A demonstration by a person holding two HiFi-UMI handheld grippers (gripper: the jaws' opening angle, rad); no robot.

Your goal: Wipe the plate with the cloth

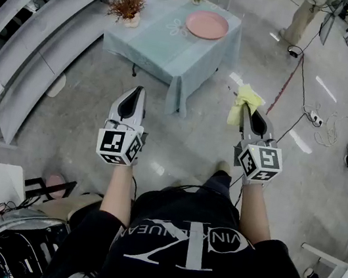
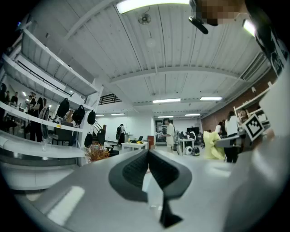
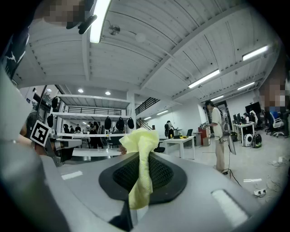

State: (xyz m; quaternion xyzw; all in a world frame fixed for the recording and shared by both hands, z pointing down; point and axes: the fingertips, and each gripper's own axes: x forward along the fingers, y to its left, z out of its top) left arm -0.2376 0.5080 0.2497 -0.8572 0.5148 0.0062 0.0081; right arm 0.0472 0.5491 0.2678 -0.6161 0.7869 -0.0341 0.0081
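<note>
Head view: right gripper (image 1: 243, 108) pinches the cloth (image 1: 250, 97) ready for wiping, plate (image 1: 207, 24) far off; left gripper (image 1: 136, 91) closed, empty

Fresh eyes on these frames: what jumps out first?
The yellow cloth stands out most, pinched in the shut right gripper and held up in the air, far from any surface. Next is the pink plate on the pale blue covered table, across the floor ahead of the person, with nothing touching it. The left gripper is shut and empty.
</note>
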